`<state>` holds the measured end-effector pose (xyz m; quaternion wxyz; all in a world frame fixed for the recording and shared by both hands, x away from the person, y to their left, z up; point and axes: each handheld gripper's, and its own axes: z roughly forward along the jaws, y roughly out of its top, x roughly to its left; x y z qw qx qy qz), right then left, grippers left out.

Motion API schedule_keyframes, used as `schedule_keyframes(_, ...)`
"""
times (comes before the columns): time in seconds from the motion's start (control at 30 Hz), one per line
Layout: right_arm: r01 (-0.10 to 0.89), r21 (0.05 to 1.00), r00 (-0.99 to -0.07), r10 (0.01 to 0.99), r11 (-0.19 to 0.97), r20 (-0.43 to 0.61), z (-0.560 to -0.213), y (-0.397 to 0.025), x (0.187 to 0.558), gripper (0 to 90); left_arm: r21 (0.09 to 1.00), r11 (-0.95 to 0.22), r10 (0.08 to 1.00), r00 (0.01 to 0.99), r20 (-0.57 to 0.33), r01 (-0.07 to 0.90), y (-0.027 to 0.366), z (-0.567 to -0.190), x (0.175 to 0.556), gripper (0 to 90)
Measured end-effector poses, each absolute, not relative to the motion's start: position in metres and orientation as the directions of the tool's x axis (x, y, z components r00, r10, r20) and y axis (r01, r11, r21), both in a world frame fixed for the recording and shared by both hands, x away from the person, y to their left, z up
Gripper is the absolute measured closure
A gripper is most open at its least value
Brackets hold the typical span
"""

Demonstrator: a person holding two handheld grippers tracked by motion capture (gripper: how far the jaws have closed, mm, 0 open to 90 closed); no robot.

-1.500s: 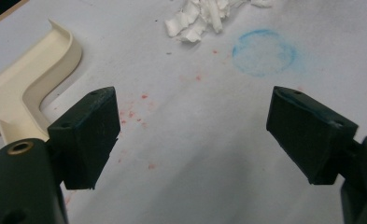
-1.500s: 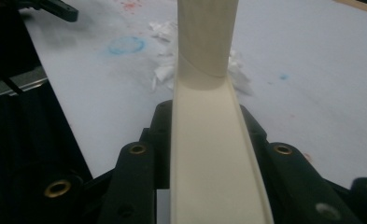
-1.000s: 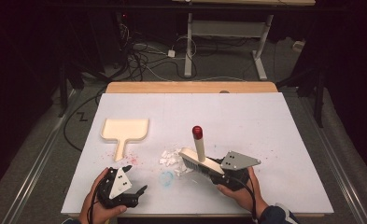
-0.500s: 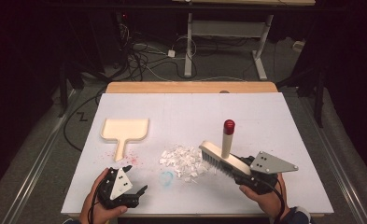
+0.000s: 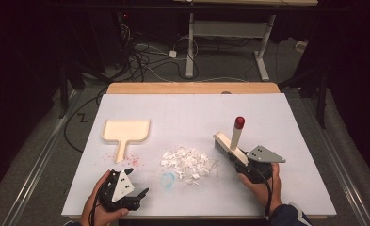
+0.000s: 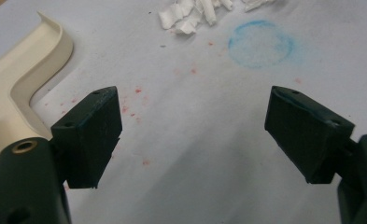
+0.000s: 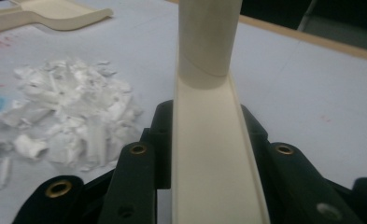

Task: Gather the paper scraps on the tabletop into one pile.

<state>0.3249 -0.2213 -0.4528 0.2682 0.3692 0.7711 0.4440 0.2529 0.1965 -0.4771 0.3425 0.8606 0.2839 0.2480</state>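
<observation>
A cream hand brush (image 5: 229,143) with a red-tipped handle is clamped in my right gripper (image 5: 243,162), bristles on the table just right of a pile of white paper scraps (image 5: 189,159). Seen from the right gripper view, the brush back (image 7: 208,154) runs up between the jaws, with the scraps (image 7: 69,116) to its left. A cream dustpan (image 5: 124,131) lies flat at the left of the table. My left gripper (image 5: 134,189) rests open near the front edge, below the dustpan's handle (image 6: 8,109); nothing is between its fingers (image 6: 90,133).
The white table cover (image 5: 192,113) carries a faint blue chalk ring (image 6: 261,43) and red specks near the dustpan. A wooden strip (image 5: 192,88) edges the far side. Cables and a desk frame (image 5: 227,33) stand on the floor beyond.
My right gripper has drawn the brush rightward, away from the scraps, which it had been pushing against a second ago. The left gripper has stayed put.
</observation>
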Motion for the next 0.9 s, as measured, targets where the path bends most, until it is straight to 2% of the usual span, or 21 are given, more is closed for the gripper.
schedule_keyframes(0.23, 0.405, 0.862, -0.526, 0.849, 0.305, -0.053, -0.459, -0.176, 0.31, 65.6, 0.748, -0.593, 0.657, 0.716, 0.236, 0.298, 0.196, -0.474, 0.25, 18.2)
schedule_keyframes(0.43, 0.387, 0.883, -0.468, 0.882, 0.267, -0.061, -0.463, -0.14, 0.311, 65.6, 0.755, -0.586, 0.652, 0.725, 0.223, 0.294, 0.196, -0.474, 0.251, 18.3)
schedule_keyframes(0.73, 0.357, 0.9, -0.51, 0.859, 0.25, -0.036, -0.464, -0.092, 0.317, 66.0, 0.781, -0.54, 0.664, 0.728, 0.169, 0.312, 0.198, -0.472, 0.255, 18.6)
schedule_keyframes(0.9, 0.341, 0.919, -0.49, 0.872, 0.2, -0.008, -0.455, -0.094, 0.324, 68.1, 0.776, -0.541, 0.668, 0.726, 0.164, 0.323, 0.199, -0.474, 0.256, 18.7)
